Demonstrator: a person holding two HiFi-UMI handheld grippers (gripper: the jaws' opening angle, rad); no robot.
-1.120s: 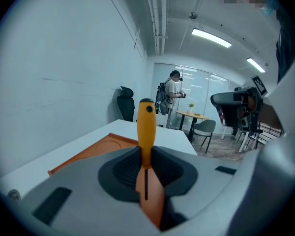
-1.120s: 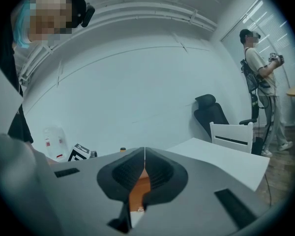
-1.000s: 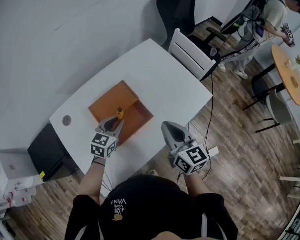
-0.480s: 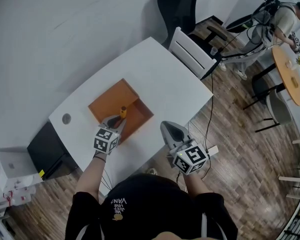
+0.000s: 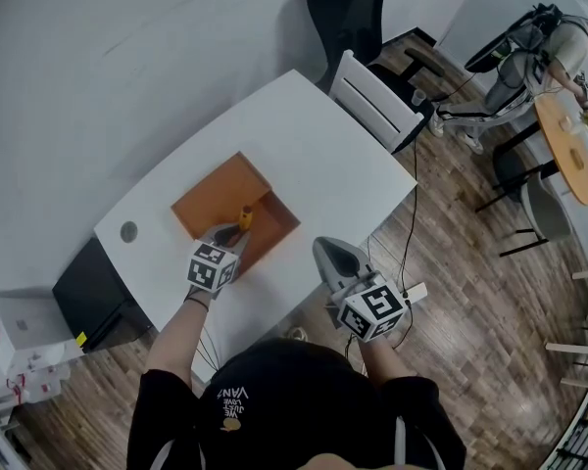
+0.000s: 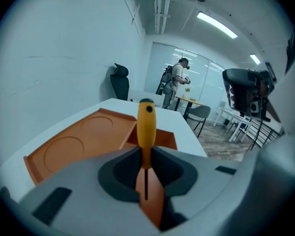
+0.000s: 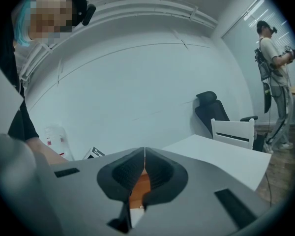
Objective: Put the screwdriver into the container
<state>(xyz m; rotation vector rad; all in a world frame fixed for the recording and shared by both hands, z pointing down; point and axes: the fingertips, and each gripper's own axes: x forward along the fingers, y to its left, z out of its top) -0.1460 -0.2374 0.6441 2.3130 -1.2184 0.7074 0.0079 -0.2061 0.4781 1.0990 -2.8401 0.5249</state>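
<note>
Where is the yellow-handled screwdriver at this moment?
In the head view, left of centre: the screwdriver is gripped in the left tongs, its handle poking out over the orange container on the white table.

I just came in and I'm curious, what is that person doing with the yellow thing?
A person holds tongs in each hand. The left tongs grip a yellow-handled screwdriver over the orange container on the white table, and have not let it go yet. The right tongs are shut and empty.
</note>
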